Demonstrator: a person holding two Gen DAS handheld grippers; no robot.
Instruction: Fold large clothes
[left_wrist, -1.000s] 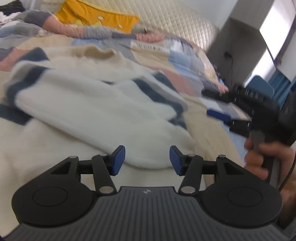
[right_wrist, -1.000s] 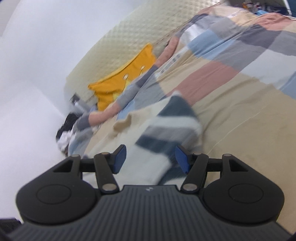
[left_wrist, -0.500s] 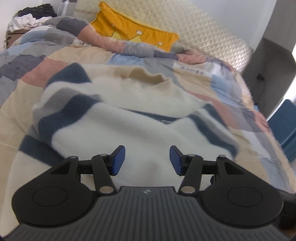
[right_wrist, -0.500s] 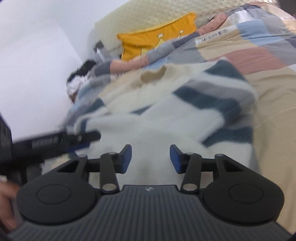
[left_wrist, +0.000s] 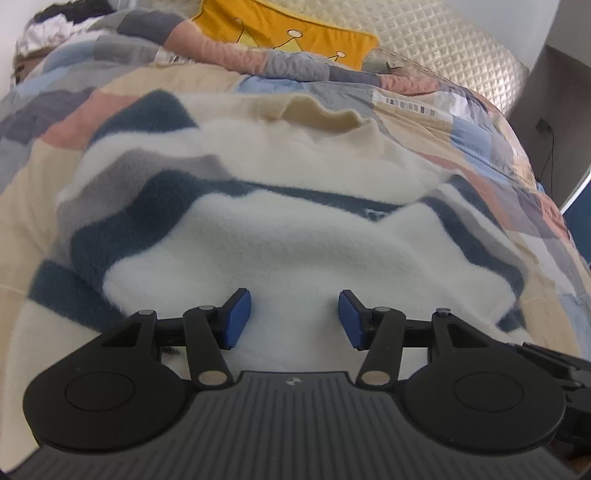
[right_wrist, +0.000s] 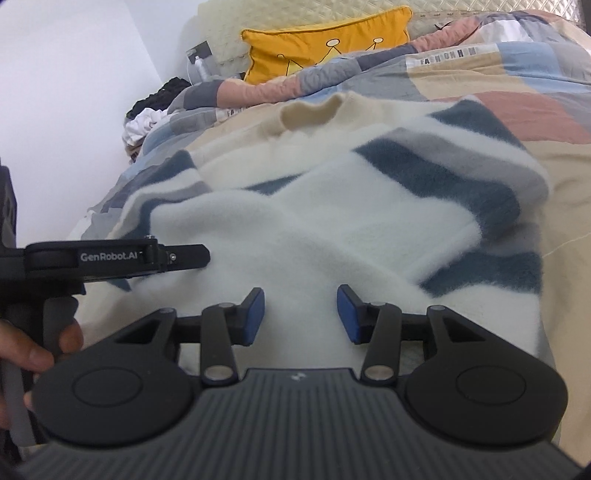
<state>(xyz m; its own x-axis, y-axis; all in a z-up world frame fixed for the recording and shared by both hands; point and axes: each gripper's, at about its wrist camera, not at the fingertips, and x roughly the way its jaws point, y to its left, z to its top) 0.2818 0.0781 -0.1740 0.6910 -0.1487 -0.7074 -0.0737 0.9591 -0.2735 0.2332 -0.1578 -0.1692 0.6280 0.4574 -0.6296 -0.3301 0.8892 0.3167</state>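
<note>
A fluffy cream sweater (left_wrist: 295, 240) with navy and grey stripes lies spread on the bed, collar (left_wrist: 321, 114) at the far end and both sleeves folded in across its body. My left gripper (left_wrist: 294, 319) hovers open over the sweater's near white part, nothing between its blue pads. In the right wrist view the same sweater (right_wrist: 332, 206) fills the middle. My right gripper (right_wrist: 301, 314) is open above its near end, pads apart and bare. The left gripper (right_wrist: 201, 256) reaches in from the left edge, held by a hand (right_wrist: 33, 350).
A patchwork quilt (left_wrist: 480, 140) covers the bed under the sweater. A yellow pillow (right_wrist: 325, 40) leans on the quilted headboard. A heap of dark and white clothes (right_wrist: 147, 114) sits by the white wall at the far left. A dark cabinet (left_wrist: 561, 74) stands to the right.
Both grippers have swung round and come down closer to the sweater's near end. The right gripper's jaws have narrowed somewhat. The left gripper now shows at the left of the right wrist view.
</note>
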